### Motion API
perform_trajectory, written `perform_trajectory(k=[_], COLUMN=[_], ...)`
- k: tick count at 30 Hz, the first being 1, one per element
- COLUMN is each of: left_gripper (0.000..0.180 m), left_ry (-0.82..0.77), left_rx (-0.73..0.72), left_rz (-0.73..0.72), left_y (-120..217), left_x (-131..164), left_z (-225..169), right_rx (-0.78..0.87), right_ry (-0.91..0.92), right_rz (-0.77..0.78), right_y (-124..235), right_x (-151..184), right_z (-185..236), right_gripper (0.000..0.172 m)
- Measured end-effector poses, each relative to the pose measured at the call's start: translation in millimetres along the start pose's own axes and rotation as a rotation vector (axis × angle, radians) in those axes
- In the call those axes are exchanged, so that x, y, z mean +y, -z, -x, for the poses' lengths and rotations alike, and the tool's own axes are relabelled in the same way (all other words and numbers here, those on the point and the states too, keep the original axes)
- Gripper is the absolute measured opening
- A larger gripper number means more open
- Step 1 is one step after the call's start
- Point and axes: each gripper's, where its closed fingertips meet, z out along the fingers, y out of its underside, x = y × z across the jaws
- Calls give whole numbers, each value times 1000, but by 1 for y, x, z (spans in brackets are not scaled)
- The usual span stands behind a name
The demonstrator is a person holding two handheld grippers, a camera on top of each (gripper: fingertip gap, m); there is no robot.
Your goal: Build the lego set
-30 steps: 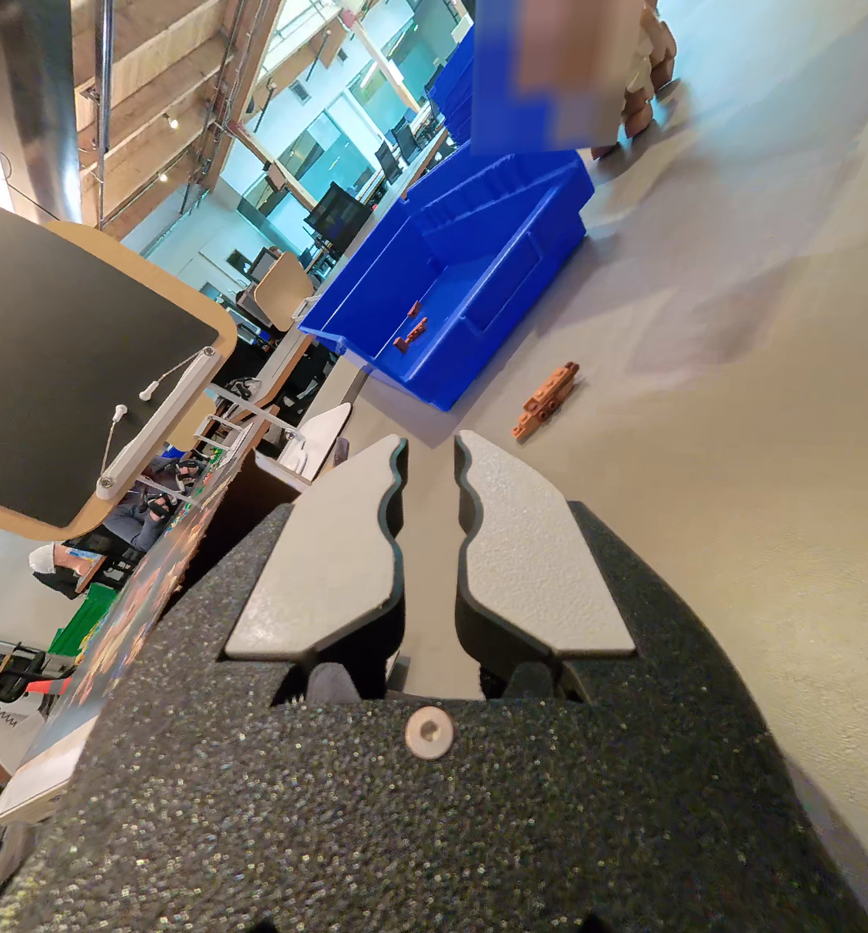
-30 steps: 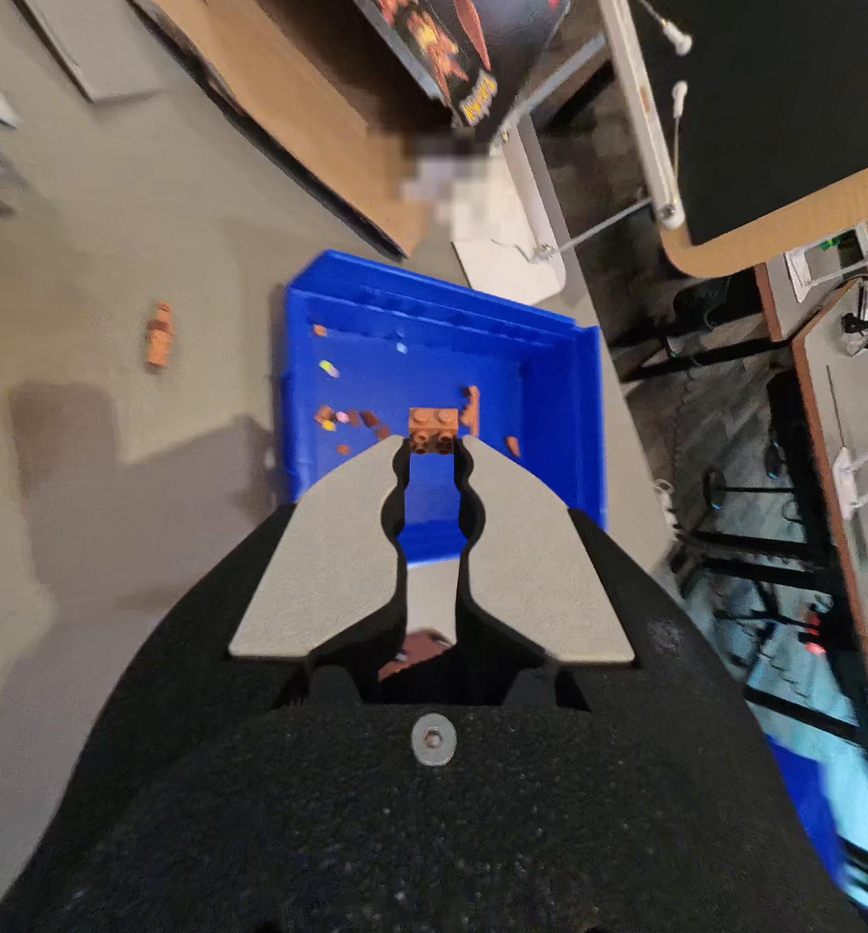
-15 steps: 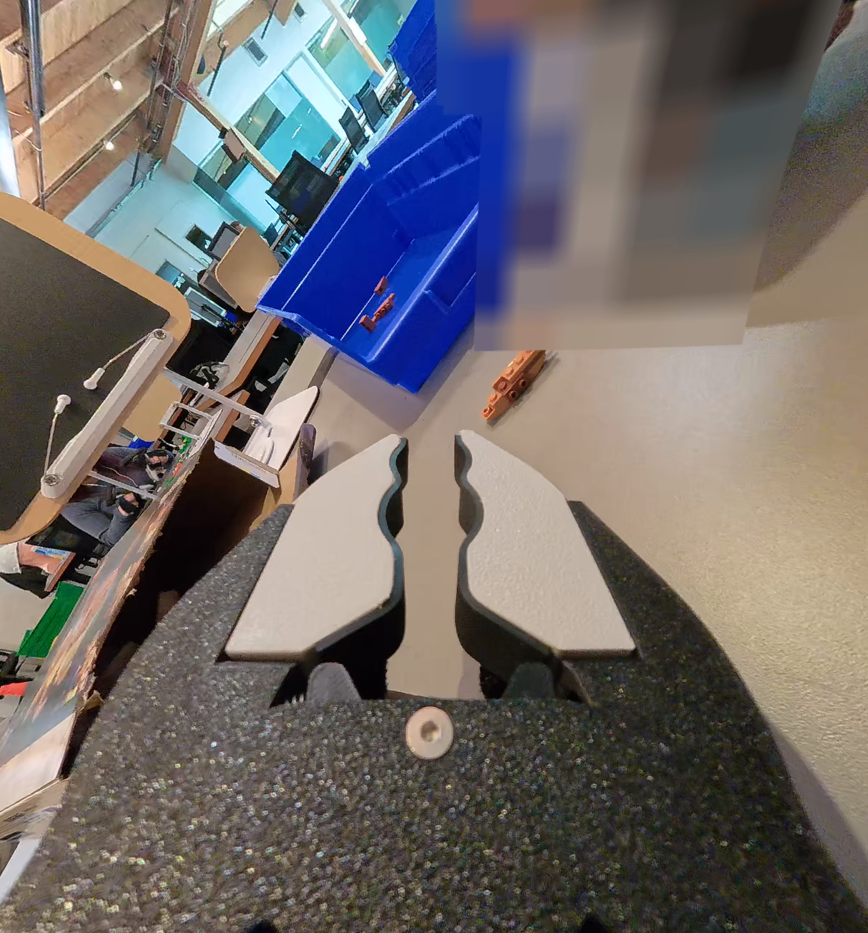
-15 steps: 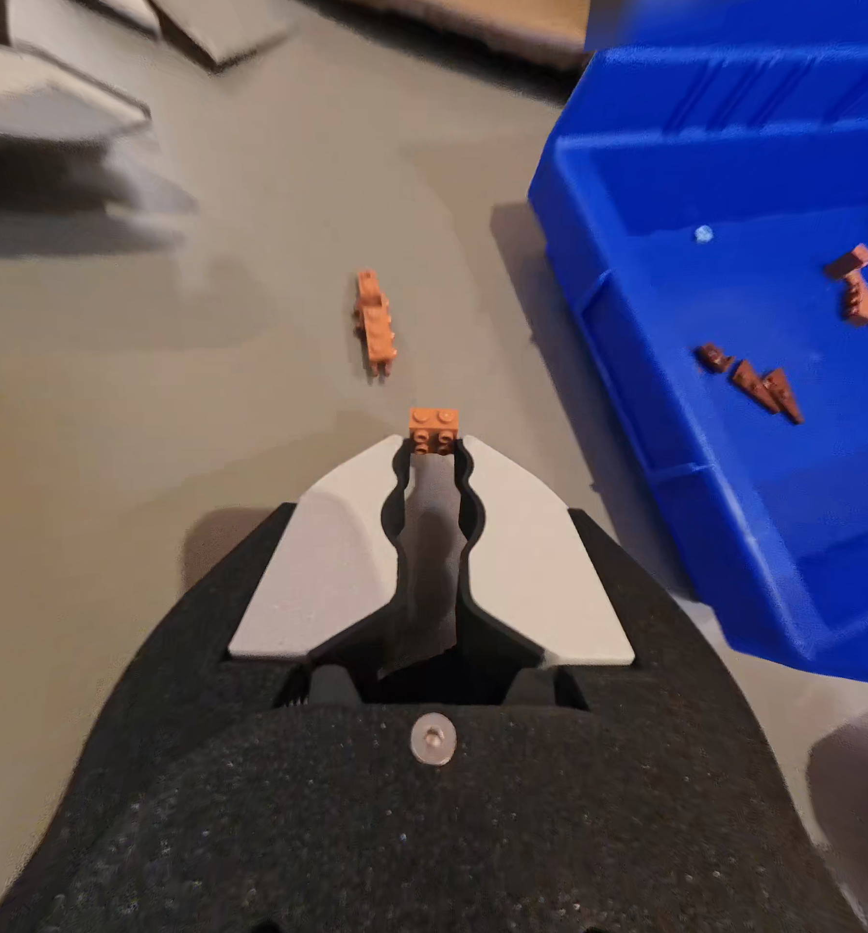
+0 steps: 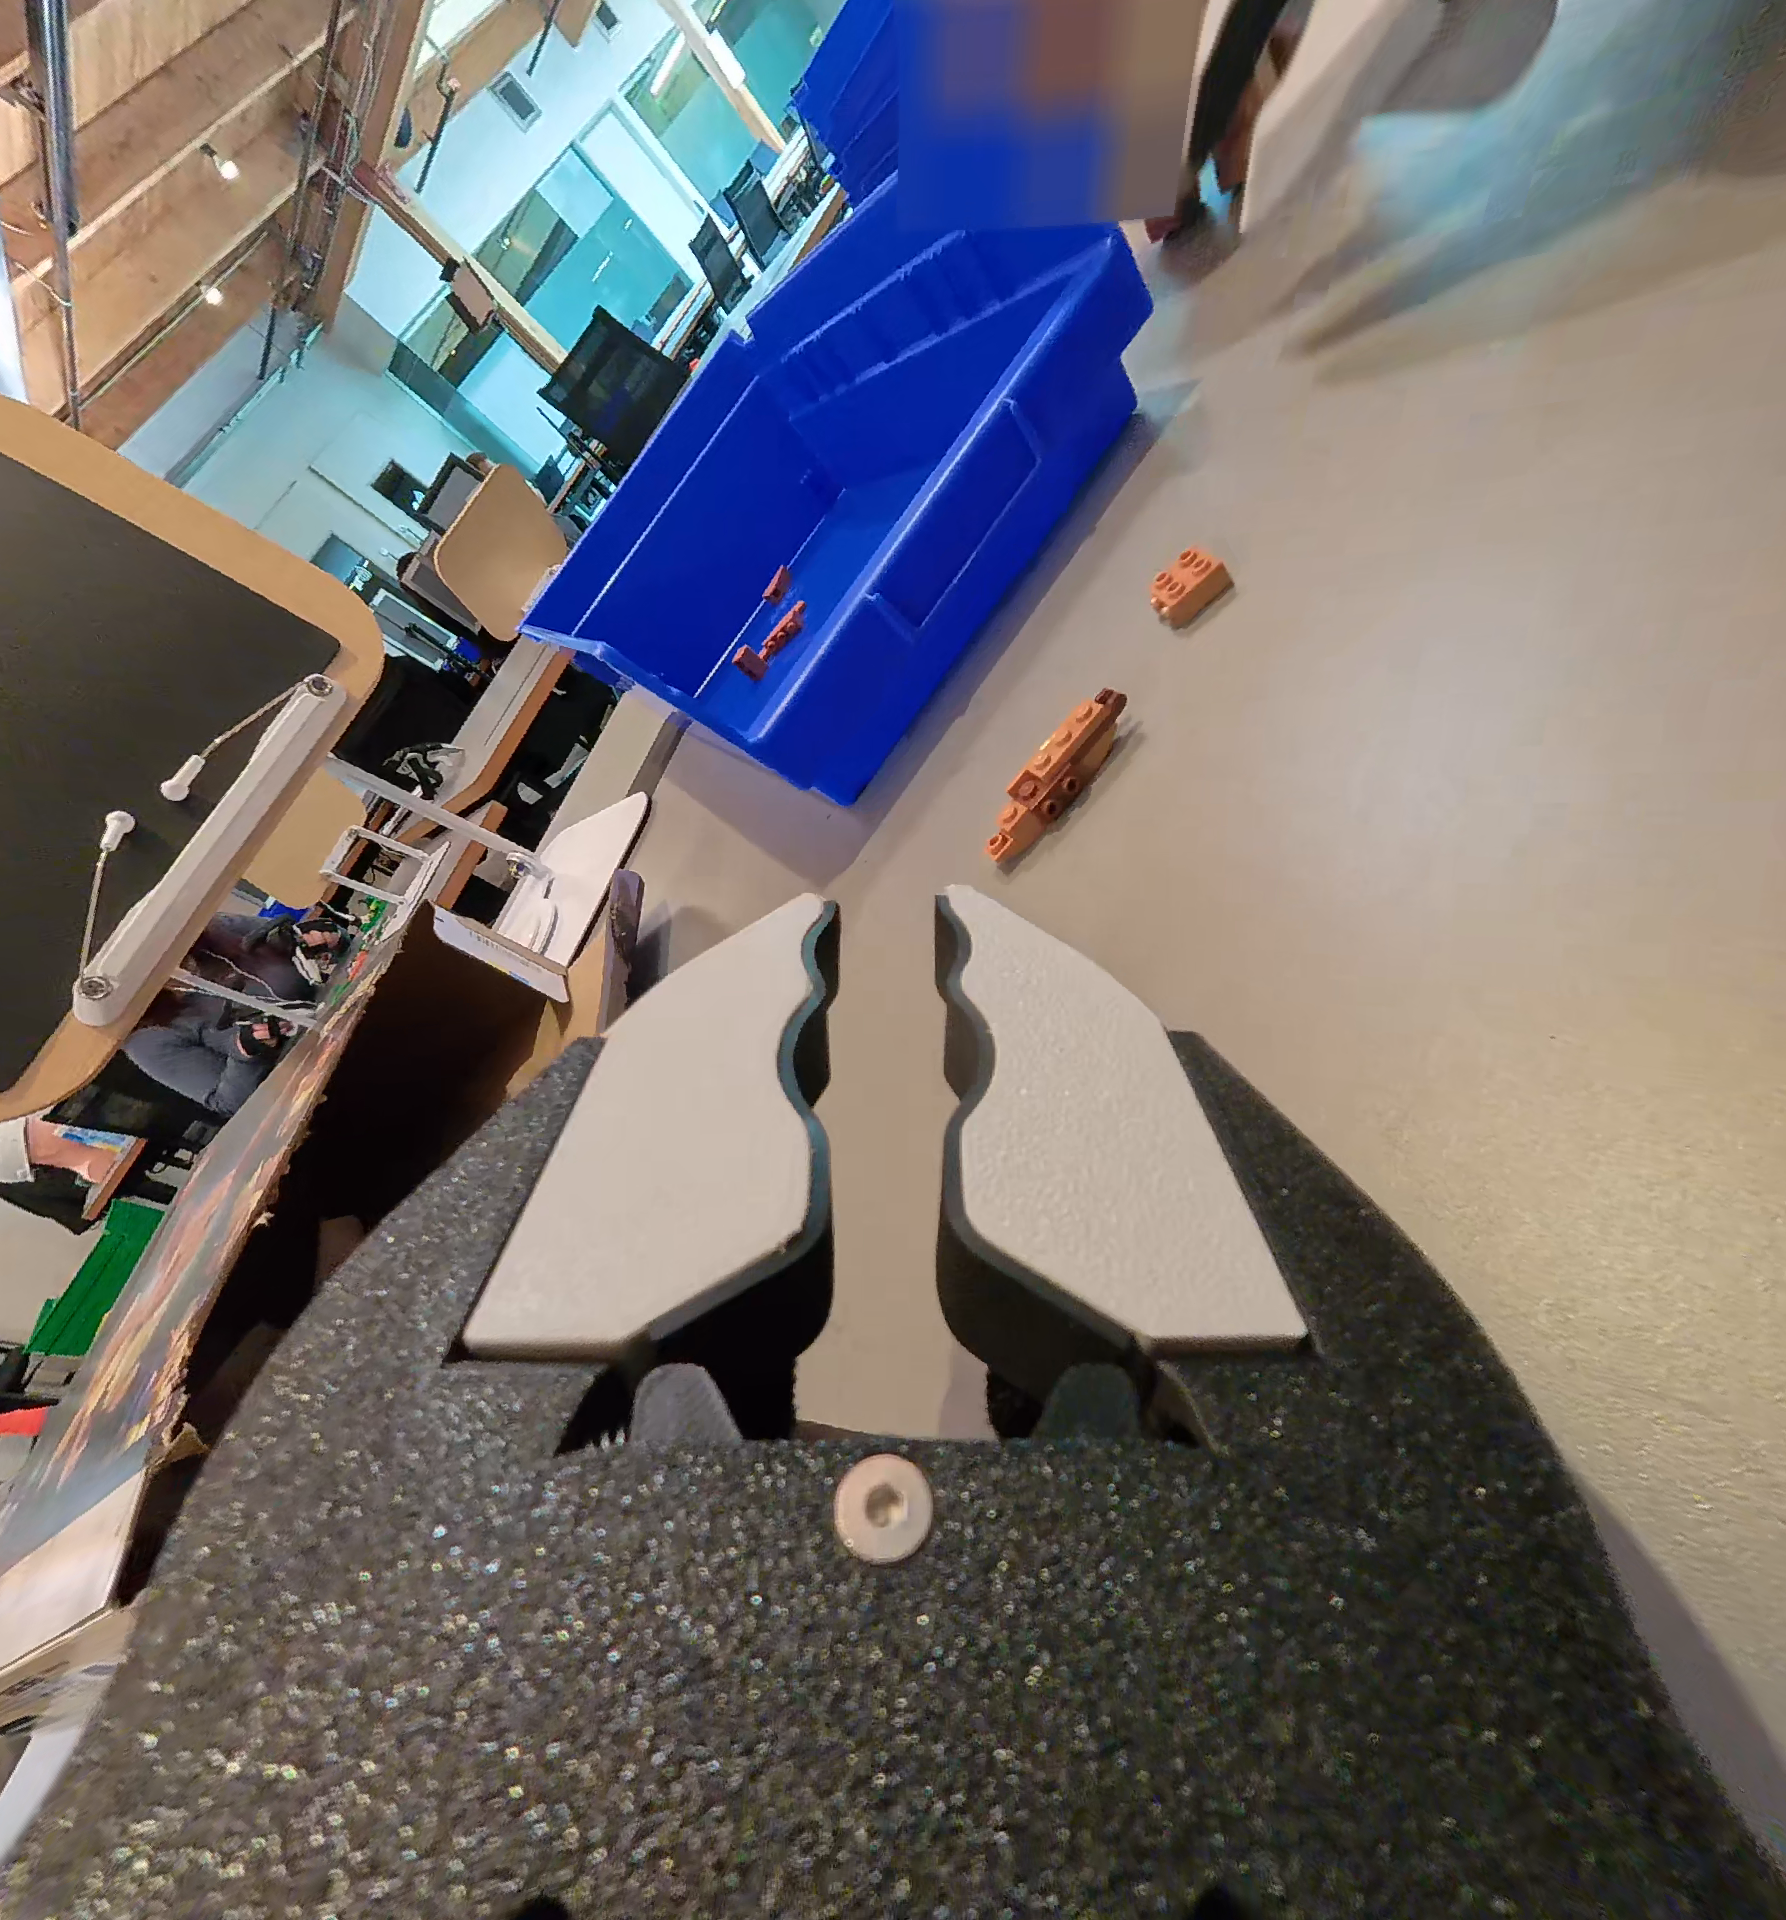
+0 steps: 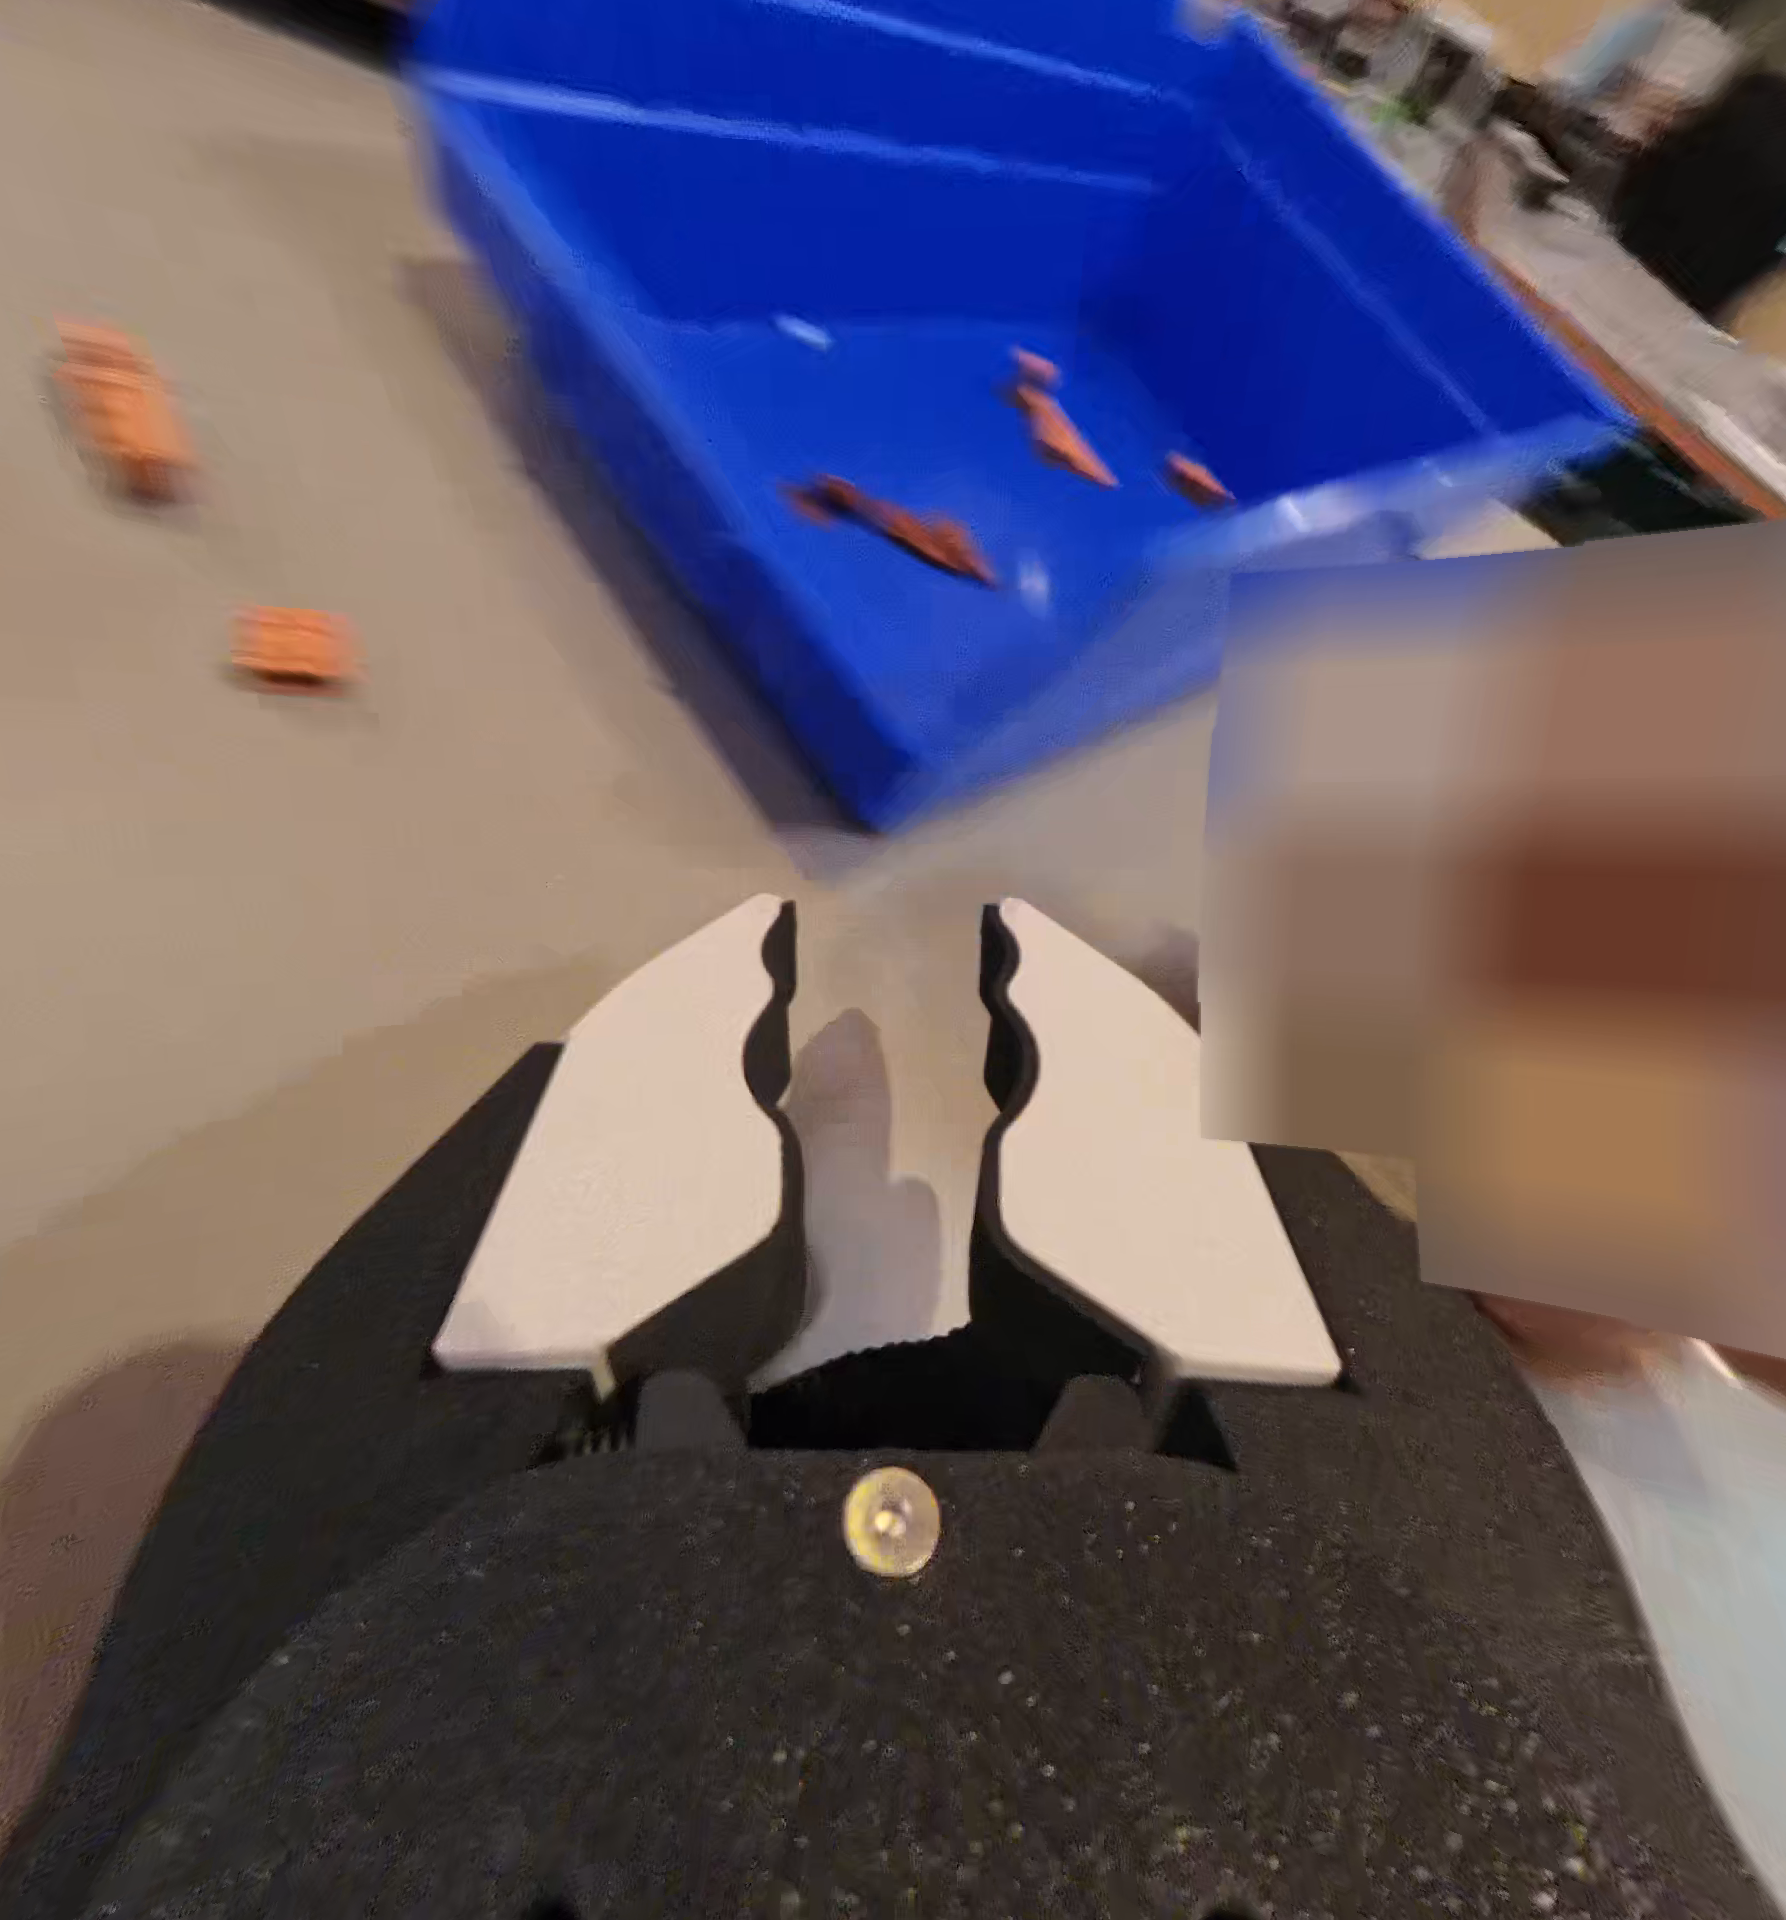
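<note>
Two black speckled foam-textured gripper bodies, left gripper (image 5: 884,914), right gripper (image 6: 889,914), pale grey wavy-edged fingers (image 5: 681,1122) with dark inner pads, one silver screw (image 5: 882,1507) centred below each pair

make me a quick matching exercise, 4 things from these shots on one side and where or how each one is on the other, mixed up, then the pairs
Things:
1. blue bin
2. small orange brick
3. long orange brick assembly
4. right gripper

States:
A. jaws apart, nothing between them
B. holds a few dark red pieces
C. on the table, nearest the left gripper
D. on the table, lying alone beyond the long one

Pairs: 1-B, 2-D, 3-C, 4-A
</note>
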Motion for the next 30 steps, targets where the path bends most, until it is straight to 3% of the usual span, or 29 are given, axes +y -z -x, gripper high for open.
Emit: perform_trajectory(k=[5, 10, 20, 30], left_gripper=[17, 17, 17, 17], left_ry=[7, 15, 13, 21], left_rx=[6, -3, -11, -9], left_rz=[2, 5, 8, 10], left_y=[-2, -2, -2, -2], left_x=[1, 3, 3, 4], left_z=[-2, 1, 2, 2], right_rx=[362, 491, 439, 387], right_ry=[-154, -149, -204, -204], right_rz=[74, 150, 213, 220], right_y=[35, 51, 15, -15], right_x=[43, 72, 94, 90], right_z=[-96, -136, -175, -221], right_gripper=[32, 30, 26, 20])
